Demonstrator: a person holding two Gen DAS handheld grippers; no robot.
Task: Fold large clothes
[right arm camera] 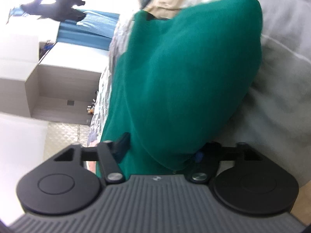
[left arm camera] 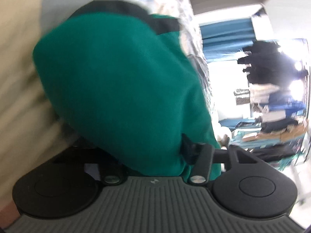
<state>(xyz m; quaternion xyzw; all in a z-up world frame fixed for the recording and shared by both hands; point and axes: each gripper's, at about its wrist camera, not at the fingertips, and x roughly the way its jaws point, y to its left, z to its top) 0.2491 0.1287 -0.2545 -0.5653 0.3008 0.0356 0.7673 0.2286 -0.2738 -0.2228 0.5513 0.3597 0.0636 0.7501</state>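
Here the green garment (left arm camera: 120,89) fills the middle of both wrist views, bunched on a pale bed (left arm camera: 17,81) and rising in a thick fold between each pair of fingers.

The left gripper (left arm camera: 134,151) has cloth between its jaws; the right-hand finger (left arm camera: 187,147) presses into the fabric, while the other is buried under the garment, so it looks clamped on the cloth, though the grip itself is hidden. To the right of the garment lies a bright, cluttered room, too blown out to read.

In the right wrist view a pale cabinet (right arm camera: 64,81) stands left of the garment. The right gripper (right arm camera: 161,151) likewise has a finger (right arm camera: 121,145) against the cloth and the far one mostly covered; it too appears to grip the garment.

By my judgement the fold is in hand, not finished: one layer looks lifted over another, and laying it flat remains. The garment's outline, sleeves and edges are cut off, and both views are blurred.
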